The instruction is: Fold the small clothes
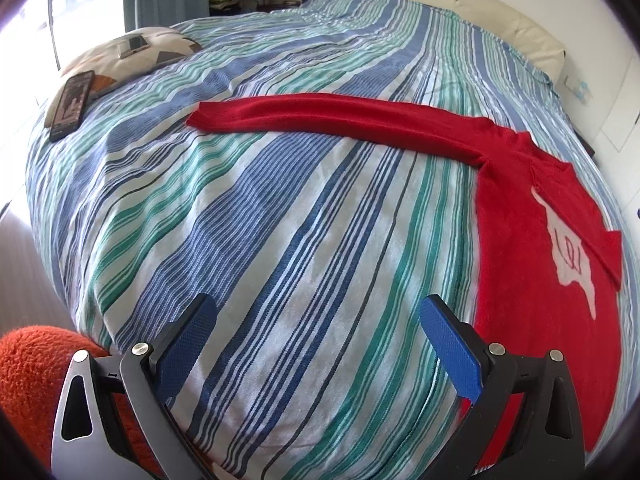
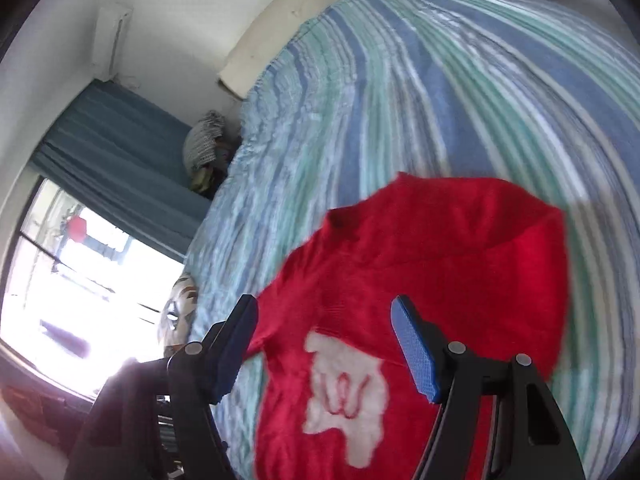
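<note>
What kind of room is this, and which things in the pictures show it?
Most likely a bedroom in a home. A wide bed with a striped cover fills the view, a cream headboard stands behind it, and a blue curtain hangs beside a bright window.

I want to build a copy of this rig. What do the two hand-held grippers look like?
Both look alike. The left hand-held gripper has two black fingers faced with textured blue pads, pivoting on round silver pins, and grey metal side plates with triangular cutouts. The right hand-held gripper shows the same blue pads on a black frame. No cables or sleeves show.
</note>
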A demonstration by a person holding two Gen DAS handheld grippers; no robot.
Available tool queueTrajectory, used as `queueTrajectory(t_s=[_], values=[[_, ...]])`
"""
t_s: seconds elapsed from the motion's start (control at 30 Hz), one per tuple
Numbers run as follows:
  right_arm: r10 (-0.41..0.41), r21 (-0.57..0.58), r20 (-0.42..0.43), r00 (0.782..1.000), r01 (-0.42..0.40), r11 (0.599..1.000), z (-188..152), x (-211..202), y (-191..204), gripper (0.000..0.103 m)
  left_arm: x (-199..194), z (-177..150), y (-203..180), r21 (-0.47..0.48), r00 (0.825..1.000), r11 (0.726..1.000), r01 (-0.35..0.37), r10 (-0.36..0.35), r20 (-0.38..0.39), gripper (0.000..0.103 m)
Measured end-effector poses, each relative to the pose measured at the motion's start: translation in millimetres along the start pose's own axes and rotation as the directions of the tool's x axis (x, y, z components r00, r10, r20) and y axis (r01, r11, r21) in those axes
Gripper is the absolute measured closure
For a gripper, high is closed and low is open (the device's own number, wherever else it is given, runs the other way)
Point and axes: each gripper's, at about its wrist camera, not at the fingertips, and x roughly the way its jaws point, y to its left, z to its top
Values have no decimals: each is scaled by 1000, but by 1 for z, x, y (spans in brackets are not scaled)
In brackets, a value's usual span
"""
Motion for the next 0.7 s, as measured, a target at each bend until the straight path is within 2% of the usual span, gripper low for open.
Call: queueTrajectory(t_s=[0.1,0.17,0.23,0.27,0.3,0.4,0.47,0.53,0.6,0.67,0.7], values=[[-45,112,-54,998,51,992,-9,4,-50,34,1,-3,-6,27,1000,1000,-12,12,0,1],[-60,216,-100,993,80,973,-22,19,-88,34,2,-4,-8,39,1000,999,-22,22,1,1],[-160,248,-138,977,191,950,-37,29,-121,35,3,-5,-10,48,999,998,-35,35,-4,1],[-203,248,-131,970,230,941,-42,32,-132,43,4,-5,-10,49,999,998,-40,40,-8,1],[-196,256,-98,976,215,942,-45,30,-138,45,5,-6,-9,49,999,998,-43,43,-10,1],[-160,249,11,987,152,957,-49,2,-130,43,5,-6,-6,40,999,999,-37,38,-15,1],[-90,186,13,996,86,979,-55,-18,-108,43,6,-5,-5,34,999,999,-31,32,-19,1],[-41,121,-49,998,47,992,-71,-26,-93,43,7,-5,-6,32,999,999,-24,25,-23,1],[-24,94,-142,990,37,995,-96,-23,-92,42,8,-5,-8,40,999,999,-19,20,-26,1],[-107,74,-221,969,126,989,-121,-16,-104,42,6,-6,-10,53,999,998,-19,20,-24,1],[-160,64,-231,960,179,982,-130,-16,-114,43,5,-7,-11,59,1000,998,-19,21,-21,1]])
